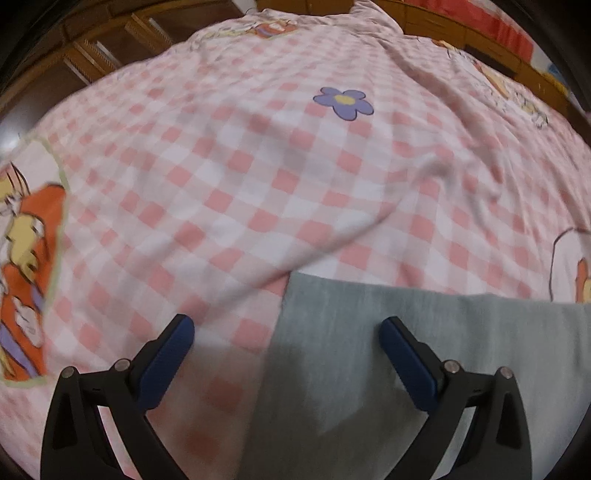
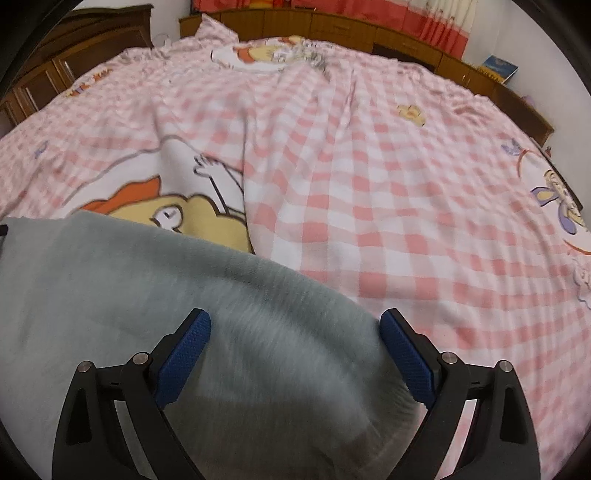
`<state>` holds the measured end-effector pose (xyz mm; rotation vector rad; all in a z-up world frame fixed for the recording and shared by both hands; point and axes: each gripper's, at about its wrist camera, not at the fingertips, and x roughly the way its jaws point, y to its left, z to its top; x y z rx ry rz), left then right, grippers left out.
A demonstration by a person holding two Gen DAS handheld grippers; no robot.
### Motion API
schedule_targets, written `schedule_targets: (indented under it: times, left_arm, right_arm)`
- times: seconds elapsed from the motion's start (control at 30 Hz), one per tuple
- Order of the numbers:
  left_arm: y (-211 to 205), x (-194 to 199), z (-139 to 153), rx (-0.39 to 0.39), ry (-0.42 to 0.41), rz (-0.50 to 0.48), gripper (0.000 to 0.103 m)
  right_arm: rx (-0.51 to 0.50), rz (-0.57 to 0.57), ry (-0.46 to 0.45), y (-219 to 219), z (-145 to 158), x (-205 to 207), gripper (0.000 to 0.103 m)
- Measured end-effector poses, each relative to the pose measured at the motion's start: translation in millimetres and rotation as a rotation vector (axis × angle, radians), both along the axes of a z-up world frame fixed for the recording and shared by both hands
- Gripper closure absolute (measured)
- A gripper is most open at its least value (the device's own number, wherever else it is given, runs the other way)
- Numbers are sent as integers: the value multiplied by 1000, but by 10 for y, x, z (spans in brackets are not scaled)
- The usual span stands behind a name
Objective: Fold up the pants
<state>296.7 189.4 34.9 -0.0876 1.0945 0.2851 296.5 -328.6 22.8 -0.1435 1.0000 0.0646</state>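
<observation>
Here grey pants (image 1: 369, 354) lie flat on bed, on pink checked sheet (image 1: 229, 177). Left tongs (image 1: 286, 326) spread wide, over pants' left edge, holding nothing. Right tongs (image 2: 295, 321) also wide, empty, above pants. Only left view shows purple flower print (image 1: 343, 102); only right view shows wooden headboard (image 2: 332, 26), red curtain (image 2: 424, 18).

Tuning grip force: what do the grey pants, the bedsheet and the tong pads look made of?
Grey pants: looks like soft knit, probably fleece or jersey; matte, fuzzy, heathered.
Bedsheet: thin woven cloth, likely cotton; matte, printed pink check, sharp wrinkles.
Tong pads: blue, probably rubber or textured plastic; fine knurled grid. Both tongs open.
</observation>
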Motion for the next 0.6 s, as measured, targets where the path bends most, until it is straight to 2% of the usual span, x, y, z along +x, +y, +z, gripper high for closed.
schedule_targets:
  times: [0.1,0.13,0.17,0.2,0.23,0.27,0.3,0.33,0.37,0.4,0.47,0.6]
  left_arm:
    - [-49,-4,-17,-50,-27,-8,11]
    - [-85,-15,-8,-50,-35,-20,20]
    - [-141,-23,10,-52,-44,-41,34]
    - [-194,-31,26,-57,-48,-59,41]
    - [-250,-40,40,-72,-49,-77,59]
    - [-298,-44,65,-81,-50,-88,69]
    - [-335,-53,90,-79,-58,-100,73]
    - [-371,-59,118,-71,-66,-115,83]
    - [-396,-71,135,-61,-70,-123,92]
    - [-420,-85,179,-49,-79,-135,95]
    - [-414,-132,282,-67,-105,-146,100]
    - [-312,-277,600,-60,-179,-134,103]
  right_arm:
    - [-5,16,19,60,-129,62,8]
    - [-3,16,16,68,-142,66,8]
    - [6,16,14,65,-142,68,10]
    - [19,20,16,58,-138,66,16]
    - [45,28,21,47,-123,55,21]
    - [52,32,21,55,-110,40,31]
    - [48,38,21,71,-90,19,45]
    - [37,45,20,86,-67,-5,53]
    - [17,51,16,90,-33,-35,72]
    - [13,53,14,100,-13,-51,83]
    - [45,62,-2,56,107,-117,91]
    - [101,71,-71,-35,395,-286,94]
